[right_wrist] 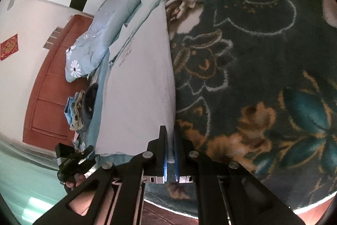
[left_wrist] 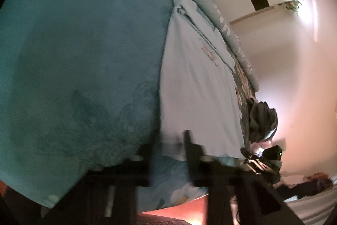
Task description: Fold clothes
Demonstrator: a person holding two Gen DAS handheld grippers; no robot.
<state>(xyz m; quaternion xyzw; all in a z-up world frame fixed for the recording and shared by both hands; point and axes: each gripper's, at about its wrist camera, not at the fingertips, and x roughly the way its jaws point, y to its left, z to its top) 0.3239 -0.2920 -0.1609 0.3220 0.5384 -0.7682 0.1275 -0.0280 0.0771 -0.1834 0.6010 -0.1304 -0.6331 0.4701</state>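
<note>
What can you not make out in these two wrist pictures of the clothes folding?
- Left wrist view: the left gripper is smeared by motion blur, so whether it is open or shut on the pale garment cannot be told.
- Both views: the print on the garment is blurred or too small to read.
- Right wrist view: the right gripper, shut on the garment, hides its corner.
- Right wrist view: the clothes pile is too small to count items.

likely a home bedroom: floral blanket (right_wrist: 263, 45), flowered quilt (right_wrist: 88, 52), wooden cabinet (right_wrist: 48, 98).
</note>
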